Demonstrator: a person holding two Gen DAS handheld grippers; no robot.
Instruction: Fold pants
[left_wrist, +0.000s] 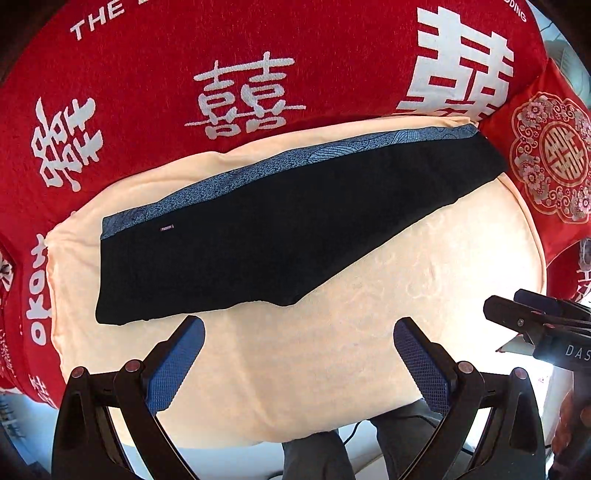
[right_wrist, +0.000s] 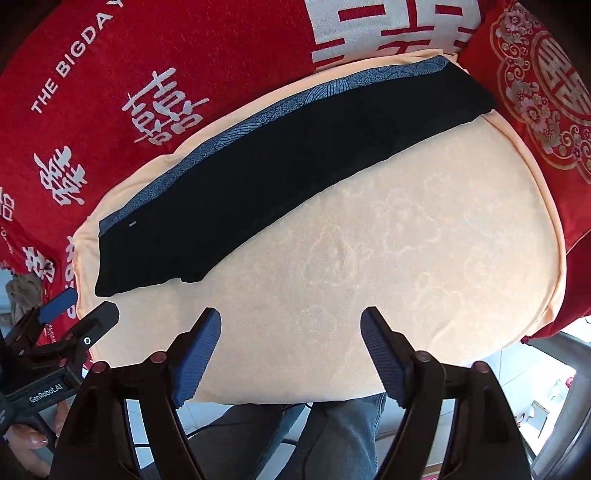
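Both claws hung empty above the near side of the peach-coloured worktop (right_wrist: 424, 229), their jaws spread wide apart: the left claw (left_wrist: 299, 336) hovered just short of the wider, near end of the pants (left_wrist: 258, 229), the right claw (right_wrist: 291, 325) over bare cover, clear of the garment. The pants lay flat as one long dark strip, legs apparently stacked one on the other, a blue patterned band (left_wrist: 258, 166) running along the far edge, stretching diagonally to the red cushion (left_wrist: 550, 158). By my judgement the lengthwise fold was done and the crosswise fold not yet begun. Next would call for pinching one end at both corners through all layers and carrying it over to the other end.
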